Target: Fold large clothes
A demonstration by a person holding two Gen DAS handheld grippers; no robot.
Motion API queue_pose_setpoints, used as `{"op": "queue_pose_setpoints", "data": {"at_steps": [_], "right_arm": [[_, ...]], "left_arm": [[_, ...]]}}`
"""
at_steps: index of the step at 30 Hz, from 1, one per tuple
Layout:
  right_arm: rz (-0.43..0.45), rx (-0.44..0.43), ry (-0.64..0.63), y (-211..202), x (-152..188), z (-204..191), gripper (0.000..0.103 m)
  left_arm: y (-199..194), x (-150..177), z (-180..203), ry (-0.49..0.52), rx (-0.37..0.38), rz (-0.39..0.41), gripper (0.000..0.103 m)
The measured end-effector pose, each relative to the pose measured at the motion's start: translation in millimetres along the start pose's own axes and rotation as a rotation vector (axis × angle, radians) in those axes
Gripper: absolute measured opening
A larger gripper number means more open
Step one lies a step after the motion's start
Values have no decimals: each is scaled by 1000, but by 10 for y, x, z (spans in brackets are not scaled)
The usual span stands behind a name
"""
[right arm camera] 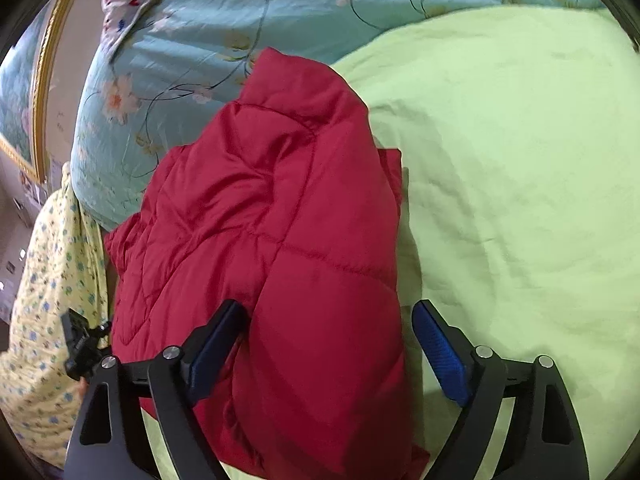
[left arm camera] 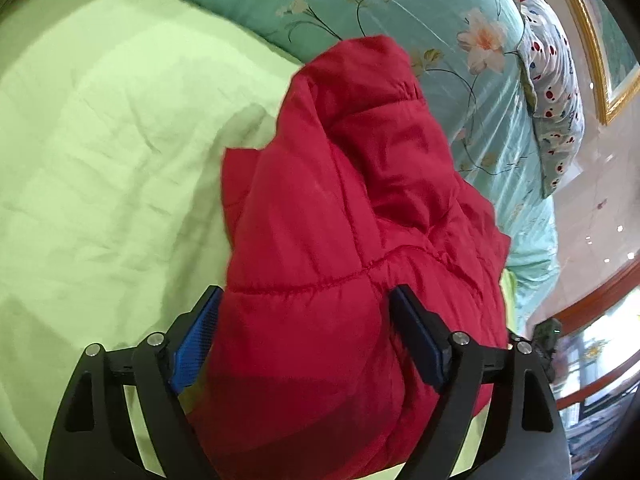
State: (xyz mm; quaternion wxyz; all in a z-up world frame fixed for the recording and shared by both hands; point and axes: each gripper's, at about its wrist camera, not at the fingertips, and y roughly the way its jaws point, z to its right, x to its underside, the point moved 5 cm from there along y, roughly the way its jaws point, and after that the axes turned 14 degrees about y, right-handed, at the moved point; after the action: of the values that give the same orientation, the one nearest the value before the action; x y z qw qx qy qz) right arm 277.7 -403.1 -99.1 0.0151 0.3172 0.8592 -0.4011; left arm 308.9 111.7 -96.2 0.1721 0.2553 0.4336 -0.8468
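Observation:
A red quilted puffer jacket [left arm camera: 344, 216] lies folded into a thick bundle on a light green sheet [left arm camera: 100, 160]. It also shows in the right wrist view [right arm camera: 280, 220]. My left gripper [left arm camera: 308, 312] is wide open, its blue pads on either side of the bundle's near end. The right pad presses into the fabric; whether the left pad touches I cannot tell. My right gripper [right arm camera: 328, 324] is wide open too. Its left pad is against the jacket and its right pad stands apart over the sheet.
A teal floral quilt [left arm camera: 400, 12] lies bunched behind the jacket, also in the right wrist view [right arm camera: 200, 40]. A white patterned pillow [left arm camera: 552, 92] leans by a gold-framed headboard [left arm camera: 600, 60]. A yellow floral cloth [right arm camera: 44, 300] hangs at the bed's edge. The green sheet [right arm camera: 520, 160] spreads wide.

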Motion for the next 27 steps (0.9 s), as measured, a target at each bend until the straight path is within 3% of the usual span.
{"op": "queue_pose_setpoints", "data": {"at_steps": [6, 12, 15, 17, 19, 27], "right_arm": [[-36, -36, 19, 170, -6, -55, 92], [-83, -59, 27, 319, 65, -137, 91], [-83, -43, 10, 289, 101, -213, 74], [-82, -50, 8, 222, 125, -260, 55], [-76, -53, 3, 111, 163, -336, 47], [-80, -84, -43, -392, 498, -561, 38]], "left_arm": [[170, -23, 86, 11, 25, -18, 97], [224, -22, 198, 70, 10, -9, 97], [184, -21, 276, 108, 4, 1, 81], [126, -26, 321, 126, 10, 8, 71], [56, -38, 377, 143, 11, 15, 62], [-483, 54, 698, 205, 48, 60, 50]]}}
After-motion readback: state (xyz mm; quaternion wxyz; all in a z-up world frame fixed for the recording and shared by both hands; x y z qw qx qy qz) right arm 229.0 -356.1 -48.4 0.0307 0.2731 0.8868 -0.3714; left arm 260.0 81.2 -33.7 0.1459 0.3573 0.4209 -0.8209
